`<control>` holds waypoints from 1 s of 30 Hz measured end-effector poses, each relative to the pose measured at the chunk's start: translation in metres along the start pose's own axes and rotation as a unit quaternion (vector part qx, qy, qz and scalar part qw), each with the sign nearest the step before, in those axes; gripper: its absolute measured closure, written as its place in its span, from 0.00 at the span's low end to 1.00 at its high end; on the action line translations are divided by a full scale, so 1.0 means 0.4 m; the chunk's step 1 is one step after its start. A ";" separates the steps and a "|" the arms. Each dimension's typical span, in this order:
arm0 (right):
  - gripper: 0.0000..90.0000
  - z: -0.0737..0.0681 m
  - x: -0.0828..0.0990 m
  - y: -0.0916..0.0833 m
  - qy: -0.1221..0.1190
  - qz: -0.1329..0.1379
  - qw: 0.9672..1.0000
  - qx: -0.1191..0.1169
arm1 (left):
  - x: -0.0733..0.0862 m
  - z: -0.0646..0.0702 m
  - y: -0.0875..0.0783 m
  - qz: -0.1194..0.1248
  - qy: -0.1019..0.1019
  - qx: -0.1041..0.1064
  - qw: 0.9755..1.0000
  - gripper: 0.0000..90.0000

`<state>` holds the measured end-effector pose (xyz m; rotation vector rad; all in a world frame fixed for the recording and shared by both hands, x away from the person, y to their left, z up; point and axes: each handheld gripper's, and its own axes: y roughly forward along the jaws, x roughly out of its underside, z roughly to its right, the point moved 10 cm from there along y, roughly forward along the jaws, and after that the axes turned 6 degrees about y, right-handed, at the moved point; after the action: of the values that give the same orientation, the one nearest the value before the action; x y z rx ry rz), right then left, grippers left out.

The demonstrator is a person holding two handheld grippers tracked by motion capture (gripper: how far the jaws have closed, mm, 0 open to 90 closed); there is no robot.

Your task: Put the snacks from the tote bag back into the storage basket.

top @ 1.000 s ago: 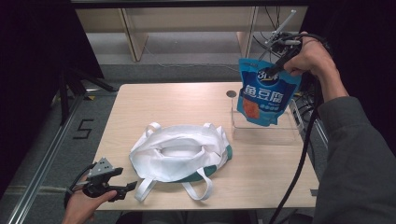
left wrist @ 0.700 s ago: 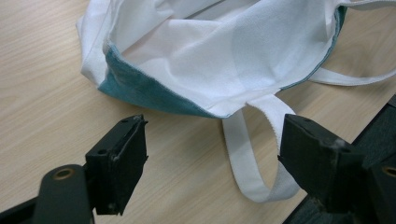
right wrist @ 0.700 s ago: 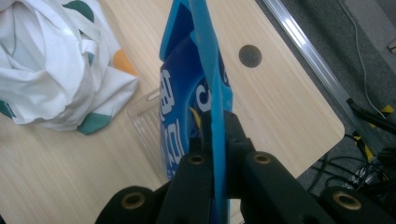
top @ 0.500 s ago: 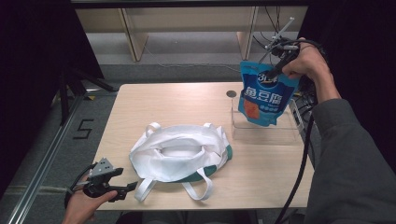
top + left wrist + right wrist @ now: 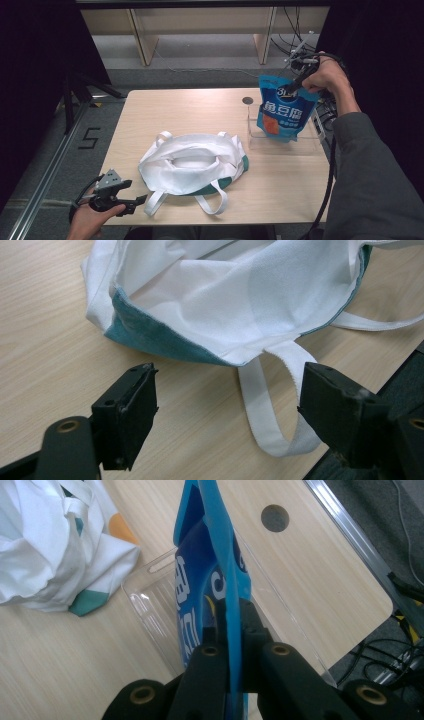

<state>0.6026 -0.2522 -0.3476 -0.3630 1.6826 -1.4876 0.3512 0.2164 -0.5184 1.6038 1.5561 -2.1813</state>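
Right gripper (image 5: 300,80) clamps the top edge of a blue pouch (image 5: 285,110), which hangs with its lower end inside a clear tray (image 5: 260,142) near the table's (image 5: 175,110) right edge. Left gripper (image 5: 131,200), jaws spread and empty, rests off the front-left corner beside a white bag (image 5: 192,165), mouth gaping.

Your blue snack pouch (image 5: 285,107) is glossy plastic film | your tote bag (image 5: 192,162) is soft matt white cloth with a teal fabric base | your tray (image 5: 310,142) is clear, shiny plastic | your table (image 5: 190,110) is smooth pale wood-grain laminate | your gripper jaws look like matt black plastic, brass-coloured inserts.
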 end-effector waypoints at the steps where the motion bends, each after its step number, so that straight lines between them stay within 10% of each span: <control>1: 1.00 -0.001 0.003 0.005 0.000 0.000 1.000 -0.003 | 0.000 0.000 0.000 0.001 -0.001 0.000 1.000 0.25; 18: 1.00 -0.007 0.031 0.043 0.021 0.004 0.999 -0.023 | 0.000 0.001 0.000 0.000 0.000 0.000 1.000 0.25; 24: 0.87 0.000 0.023 0.037 0.038 0.050 0.998 -0.020 | 0.000 0.002 0.000 0.002 0.000 0.001 1.000 0.25; 30: 0.66 -0.013 0.006 0.003 0.091 0.116 0.989 -0.004 | -0.008 0.008 0.006 0.017 -0.017 0.000 1.000 0.25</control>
<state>0.5977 -0.2501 -0.3497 -0.0328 1.8068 -1.3748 0.3517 0.2114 -0.5178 1.5723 1.5085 -2.1807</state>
